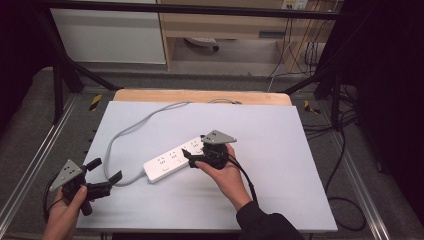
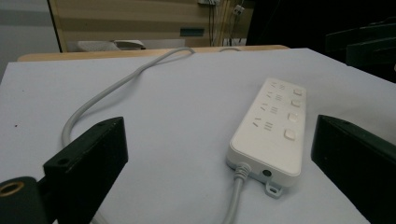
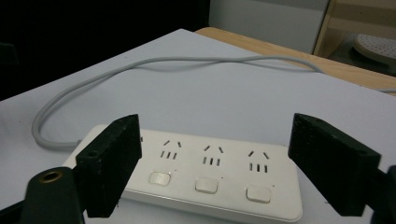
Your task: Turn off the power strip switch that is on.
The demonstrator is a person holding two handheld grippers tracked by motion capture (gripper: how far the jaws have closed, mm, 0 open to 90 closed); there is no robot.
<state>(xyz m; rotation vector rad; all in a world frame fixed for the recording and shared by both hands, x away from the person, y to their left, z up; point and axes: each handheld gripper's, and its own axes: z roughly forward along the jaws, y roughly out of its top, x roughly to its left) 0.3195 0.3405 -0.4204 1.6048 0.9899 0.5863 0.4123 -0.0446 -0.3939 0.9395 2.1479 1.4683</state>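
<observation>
White power strip point(image 1: 176, 160) lies near the centre of the pale table sheet point(image 1: 280, 165), long axis running from 8 o'clock to 2 o'clock; its grey cable point(image 1: 131, 129) loops off the 8 o'clock end and trails back toward 12.

Right gripper point(image 1: 194, 159) hovers at the strip's 2 o'clock end — jaws spread wide, nothing between them. In the right gripper view the strip point(image 3: 210, 172) sits just beyond the jaws, its row of switches point(image 3: 206, 185) nearest. Left gripper point(image 1: 109, 184) waits near the 7 o'clock corner of the sheet, jaws likewise apart and empty, well apart from the strip's cable end point(image 2: 243, 170).

Step in hand, as judged: the approach, right gripper lining up on the strip. Next move likely calls for lowering and either straddling the body or pressing a switch — which, cannot tell.

Room: bare sheet at 3 to 5 o'clock. The cable loop crowds the 9 o'clock side, and the wooden edge point(image 1: 200, 96) borders the sheet at 12.
</observation>
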